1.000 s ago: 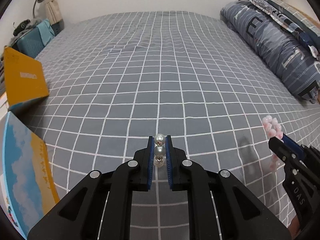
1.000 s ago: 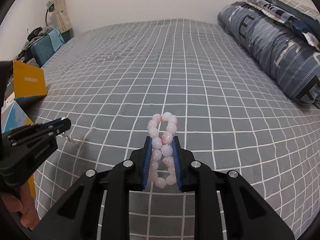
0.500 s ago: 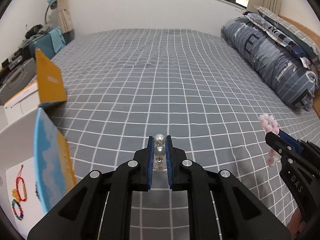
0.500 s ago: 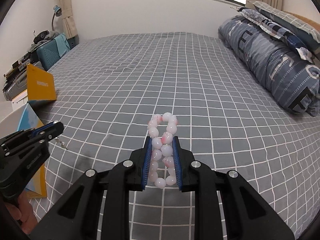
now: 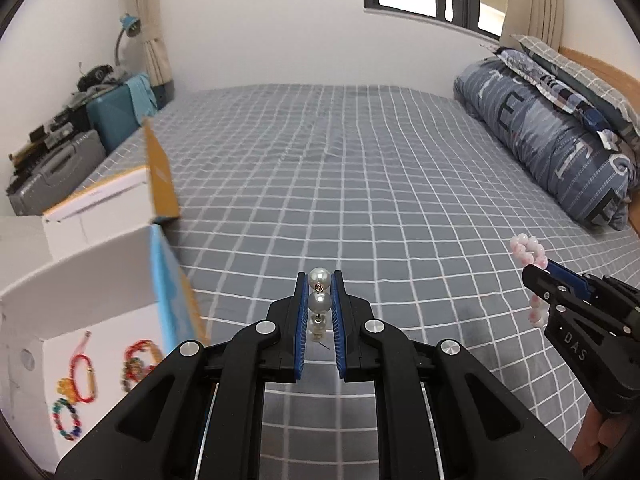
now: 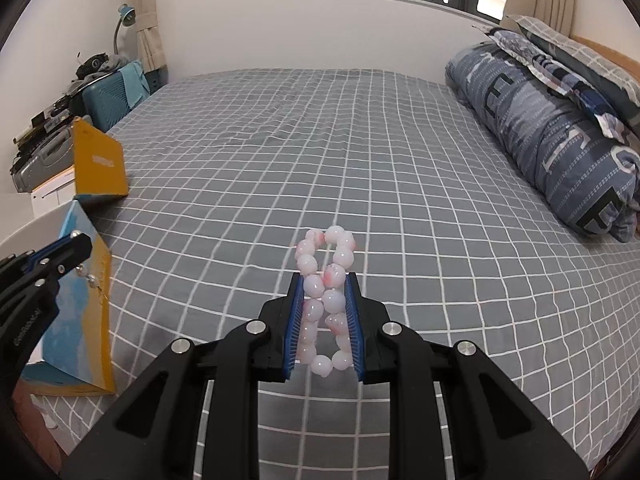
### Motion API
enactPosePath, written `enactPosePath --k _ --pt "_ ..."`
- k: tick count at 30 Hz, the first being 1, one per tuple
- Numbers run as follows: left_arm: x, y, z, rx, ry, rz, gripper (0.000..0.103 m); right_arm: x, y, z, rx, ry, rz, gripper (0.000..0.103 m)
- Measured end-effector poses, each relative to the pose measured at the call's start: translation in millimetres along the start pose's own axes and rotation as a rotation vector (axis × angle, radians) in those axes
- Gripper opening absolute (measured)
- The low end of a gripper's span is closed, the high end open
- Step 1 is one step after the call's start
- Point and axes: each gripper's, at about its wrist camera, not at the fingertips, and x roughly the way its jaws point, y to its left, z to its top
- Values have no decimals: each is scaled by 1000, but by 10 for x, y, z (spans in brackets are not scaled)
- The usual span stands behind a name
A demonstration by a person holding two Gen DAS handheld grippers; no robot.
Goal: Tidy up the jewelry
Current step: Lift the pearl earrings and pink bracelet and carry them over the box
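My left gripper (image 5: 319, 280) is shut on a pearl earring (image 5: 319, 301), held above the grey checked bed (image 5: 360, 184). My right gripper (image 6: 325, 276) is shut on a pink bead bracelet (image 6: 326, 276), also above the bed. The right gripper shows at the right of the left wrist view (image 5: 560, 300) with the bracelet (image 5: 530, 252). The left gripper shows at the left of the right wrist view (image 6: 76, 252). An open white box (image 5: 80, 300) with blue and orange sides stands at the left, with several coloured bracelets (image 5: 80, 380) lying inside.
A second box with an orange flap (image 5: 160, 176) stands behind the first one. A rolled blue duvet and pillows (image 5: 560, 140) lie along the bed's right side. A teal case (image 5: 116, 112), clutter and a lamp stand beyond the bed's left edge.
Both grippers have risen and tilted up, so the window and wall now show. The left gripper has moved left toward the white box, whose inside now shows. Both grips are unchanged.
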Motion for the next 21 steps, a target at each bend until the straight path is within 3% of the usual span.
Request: enactPosePath --k 8,21 --pt "-403 557 21 -70 -14 63 11 -189 469 134 -34 -26 57 20" --pt "-851 1768 -127 -208 7 182 11 -341 1739 252 -130 -50 237 20"
